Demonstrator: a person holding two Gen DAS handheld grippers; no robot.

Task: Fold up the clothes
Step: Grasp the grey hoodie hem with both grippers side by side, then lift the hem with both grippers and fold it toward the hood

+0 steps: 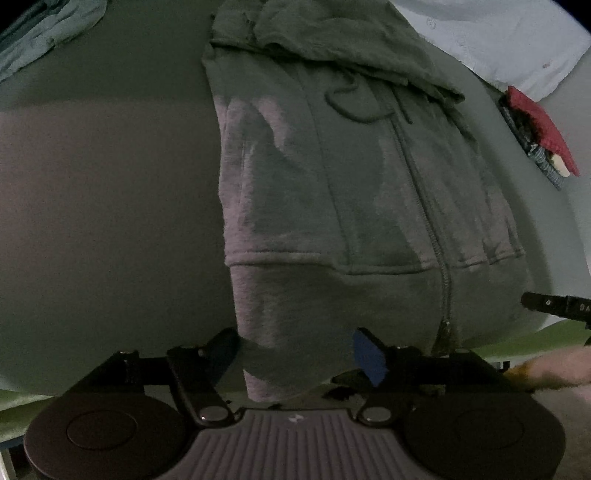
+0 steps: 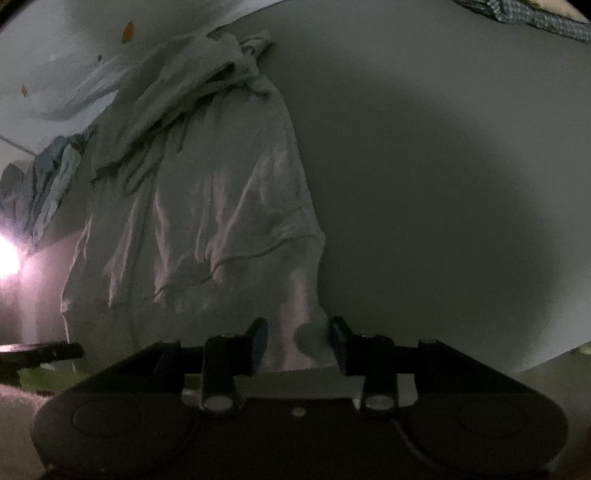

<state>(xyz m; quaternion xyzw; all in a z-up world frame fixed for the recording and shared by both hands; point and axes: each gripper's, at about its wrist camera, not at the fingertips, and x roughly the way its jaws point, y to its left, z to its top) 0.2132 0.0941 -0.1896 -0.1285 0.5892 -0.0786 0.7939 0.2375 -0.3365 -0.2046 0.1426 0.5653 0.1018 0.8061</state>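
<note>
A grey zip-up hoodie (image 1: 332, 177) lies flat on the grey surface (image 1: 103, 192), hood at the far end and zipper running down toward me. My left gripper (image 1: 295, 352) stands open over the bottom hem's left corner; the cloth lies between the dark pad and the blue pad (image 1: 367, 356) without being pinched. In the right wrist view the same hoodie (image 2: 207, 206) looks paler. My right gripper (image 2: 298, 341) is open around the hem's right corner, and the fabric rests loose between its fingers. The right gripper's tip (image 1: 554, 306) shows at the left view's right edge.
A light blue shirt (image 1: 498, 44) and a red and dark cloth pile (image 1: 539, 136) lie at the far right. A teal garment (image 1: 44, 37) sits far left. A checked cloth (image 2: 535, 14) lies at the far edge. A green edge (image 1: 535, 339) borders the near side.
</note>
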